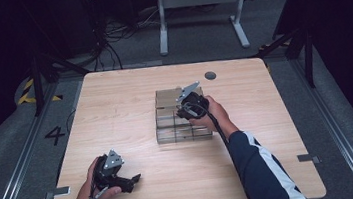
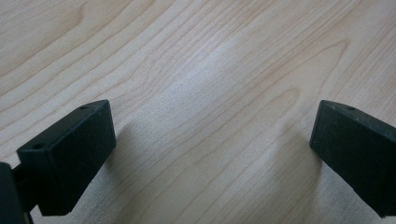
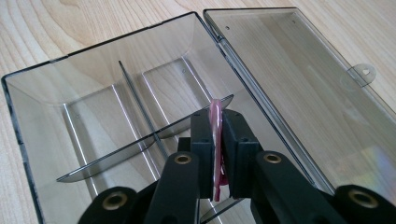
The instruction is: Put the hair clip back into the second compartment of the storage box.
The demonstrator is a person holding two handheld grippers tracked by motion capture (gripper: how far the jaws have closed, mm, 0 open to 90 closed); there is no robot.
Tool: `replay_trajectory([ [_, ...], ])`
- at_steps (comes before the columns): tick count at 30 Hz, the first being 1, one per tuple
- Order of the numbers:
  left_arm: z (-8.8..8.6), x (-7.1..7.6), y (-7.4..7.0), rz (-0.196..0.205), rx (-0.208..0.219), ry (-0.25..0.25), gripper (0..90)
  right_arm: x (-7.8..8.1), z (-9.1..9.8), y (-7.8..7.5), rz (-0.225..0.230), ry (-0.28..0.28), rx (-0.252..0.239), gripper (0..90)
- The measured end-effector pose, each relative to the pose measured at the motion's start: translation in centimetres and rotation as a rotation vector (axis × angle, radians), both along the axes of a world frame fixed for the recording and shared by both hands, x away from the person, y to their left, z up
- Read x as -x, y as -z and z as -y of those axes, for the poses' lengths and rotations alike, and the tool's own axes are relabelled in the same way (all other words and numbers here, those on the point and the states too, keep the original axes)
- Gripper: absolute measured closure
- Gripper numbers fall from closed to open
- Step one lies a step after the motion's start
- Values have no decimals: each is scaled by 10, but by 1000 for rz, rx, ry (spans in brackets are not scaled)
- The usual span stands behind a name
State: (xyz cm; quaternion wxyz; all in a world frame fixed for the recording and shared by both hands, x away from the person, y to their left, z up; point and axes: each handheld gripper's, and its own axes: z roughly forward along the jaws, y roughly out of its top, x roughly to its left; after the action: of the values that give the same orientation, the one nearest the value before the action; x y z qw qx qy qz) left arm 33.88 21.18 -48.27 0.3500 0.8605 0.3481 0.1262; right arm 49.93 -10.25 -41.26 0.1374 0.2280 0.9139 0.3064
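The right tool (image 3: pixel 215 140) is clenching a thin pink flat piece (image 3: pixel 215 122) edge-up, hovering directly above the smoky clear plastic compartment box (image 3: pixel 42 140), whose dividers are lying just ahead and below. The left tool (image 2: pixel 212 154) is resting released over bare wooden surface (image 2: pixel 196 70), well apart

Compartment box (image 1: pixel 182 121) mid-table (image 1: pixel 114 101); right claw (image 3: pixel 216 122) above it; left claw (image 1: pixel 134 180) near front-left edge.

Dim, dark surroundings around a lit table (image 1: pixel 115 111); soft and slightly grainy from above. Sharp close up, soft shadows under the jaws, pale glare on the clear box (image 3: pixel 299 93).
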Motion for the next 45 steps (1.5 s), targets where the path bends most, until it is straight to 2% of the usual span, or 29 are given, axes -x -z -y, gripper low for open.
replay_trajectory([
  [6, 0, 0, 0, 0, -1, 4, 7, -2, -2, 3, -9, 10, 28, 844],
  [12, 0, 0, 0, 1, -1, 5, 7, -7, -2, 7, -14, 14, 32, 839],
  [15, 0, 0, 0, 1, -1, 5, 7, -7, -2, 8, -17, 22, 30, 789],
  [19, 0, 0, 0, 1, -1, 5, 7, -7, 0, 7, -21, 30, 25, 789],
  [25, 0, -1, 0, 0, -2, 7, 6, -5, 2, 4, -26, 35, -1, 789],
  [36, 0, -1, 0, -1, -2, 6, 6, 2, 5, -1, -8, 39, 2, 793],
  [45, 0, -1, 0, 0, -2, 7, 6, 11, 10, -8, 4, 36, 2, 757],
])
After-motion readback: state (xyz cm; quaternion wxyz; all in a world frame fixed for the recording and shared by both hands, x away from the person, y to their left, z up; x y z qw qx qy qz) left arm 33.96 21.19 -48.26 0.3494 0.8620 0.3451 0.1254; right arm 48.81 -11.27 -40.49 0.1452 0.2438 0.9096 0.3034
